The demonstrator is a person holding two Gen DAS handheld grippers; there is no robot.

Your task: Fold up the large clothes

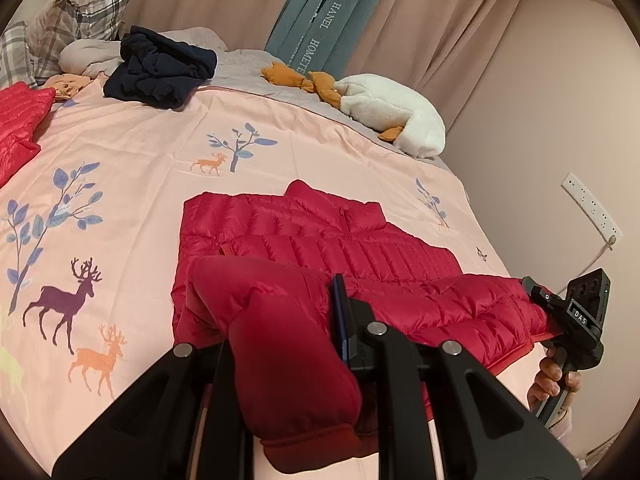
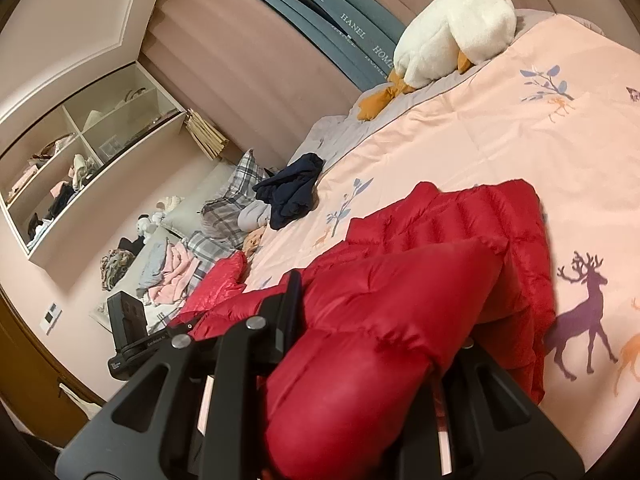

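A red quilted down jacket (image 1: 320, 236) lies on the pink bedspread (image 1: 140, 152), partly folded. My left gripper (image 1: 280, 320) is shut on a thick bunch of the jacket's near edge, lifted above the bed. My right gripper (image 2: 384, 300) is shut on another puffy part of the same jacket (image 2: 440, 220) and holds it up. The right gripper also shows in the left wrist view (image 1: 568, 316) at the jacket's right end, held by a hand. The left gripper's body shows in the right wrist view (image 2: 128, 324).
A dark navy garment (image 1: 160, 68) lies bunched at the far side of the bed. A second red jacket (image 1: 20, 124) lies at the left edge. A white plush goose (image 1: 392, 112) and plaid pillows (image 1: 72, 20) lie at the head. Curtains and open shelves (image 2: 80, 152) stand behind.
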